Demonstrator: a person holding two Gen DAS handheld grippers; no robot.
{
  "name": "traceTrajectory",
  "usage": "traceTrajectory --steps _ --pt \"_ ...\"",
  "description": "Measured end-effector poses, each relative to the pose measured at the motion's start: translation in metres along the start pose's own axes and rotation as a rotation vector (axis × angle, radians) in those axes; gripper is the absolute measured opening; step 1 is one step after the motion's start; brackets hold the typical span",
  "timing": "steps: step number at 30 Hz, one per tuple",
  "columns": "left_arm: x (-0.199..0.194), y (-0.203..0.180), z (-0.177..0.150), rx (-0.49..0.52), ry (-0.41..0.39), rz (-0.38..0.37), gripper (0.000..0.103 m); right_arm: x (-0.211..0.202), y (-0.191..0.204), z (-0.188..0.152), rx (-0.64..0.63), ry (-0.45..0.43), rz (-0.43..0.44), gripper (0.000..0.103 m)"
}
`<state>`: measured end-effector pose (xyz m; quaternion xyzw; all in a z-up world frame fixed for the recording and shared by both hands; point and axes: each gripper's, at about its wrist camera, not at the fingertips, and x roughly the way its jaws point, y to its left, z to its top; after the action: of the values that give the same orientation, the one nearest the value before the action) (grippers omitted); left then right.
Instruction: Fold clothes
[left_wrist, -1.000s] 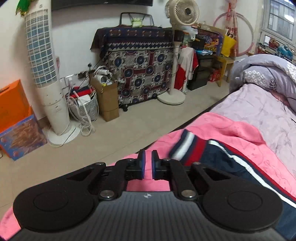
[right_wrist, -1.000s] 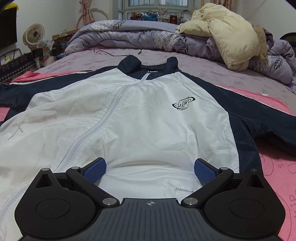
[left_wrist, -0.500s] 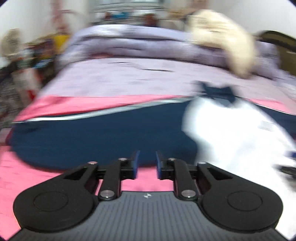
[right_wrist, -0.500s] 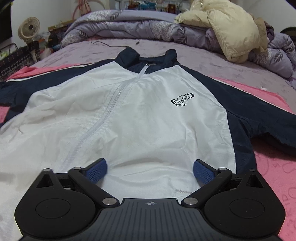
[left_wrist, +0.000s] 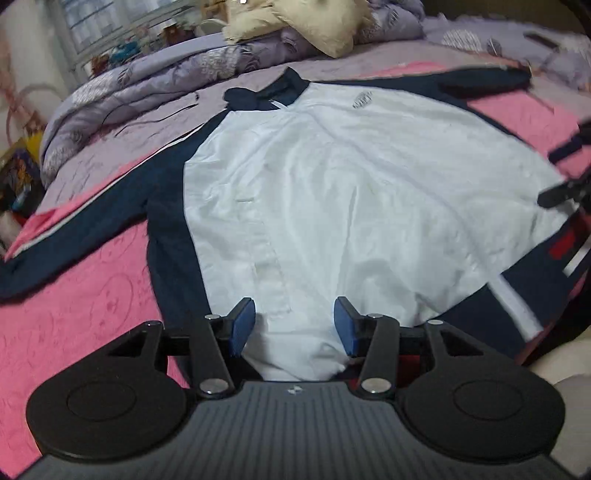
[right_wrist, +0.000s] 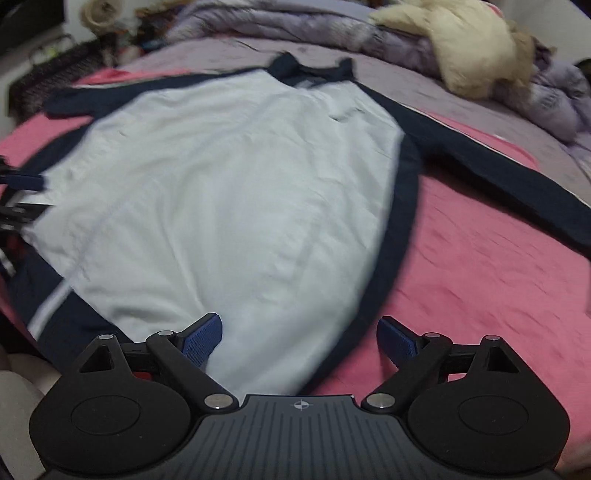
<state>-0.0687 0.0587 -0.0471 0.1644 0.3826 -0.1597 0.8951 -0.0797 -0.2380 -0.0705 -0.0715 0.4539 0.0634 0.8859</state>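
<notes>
Dim, flat indoor light, soft shadows, white jacket (left_wrist: 332, 192) front slightly blown out, motion smear throughout (worse in the right wrist view), fisheye bending at the edges, black corners.

A white zip-up jacket (left_wrist: 351, 192) with navy sleeves, navy side panels and a navy stand-up collar lies flat and face up on a pink blanket (left_wrist: 74, 314) spread over the bed. Its collar points away toward the far bedding, and its hem is nearest the cameras. Both sleeves stretch outward to either side, with a thin white stripe along the left one. A small dark logo sits on the chest. The white front is lightly wrinkled.
</notes>
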Motion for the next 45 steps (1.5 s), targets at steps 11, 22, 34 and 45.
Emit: traceTrajectory --steps 11,22,34,45 --pt "0.0 0.015 -0.017 -0.185 0.088 0.06 0.074 -0.004 0.072 0.009 -0.135 -0.081 0.094 0.085" --pt "-0.016 0.009 0.051 -0.206 0.005 -0.04 0.081 -0.025 0.036 0.004 0.033 -0.05 0.002 0.09" --pt "0.017 -0.021 0.065 -0.316 0.184 0.005 0.092 -0.042 0.073 0.038 0.173 -0.064 0.001 0.099" --pt "0.008 -0.019 0.055 -0.341 0.233 0.028 0.092 -0.043 0.087 0.028 0.171 -0.006 0.007 0.099"
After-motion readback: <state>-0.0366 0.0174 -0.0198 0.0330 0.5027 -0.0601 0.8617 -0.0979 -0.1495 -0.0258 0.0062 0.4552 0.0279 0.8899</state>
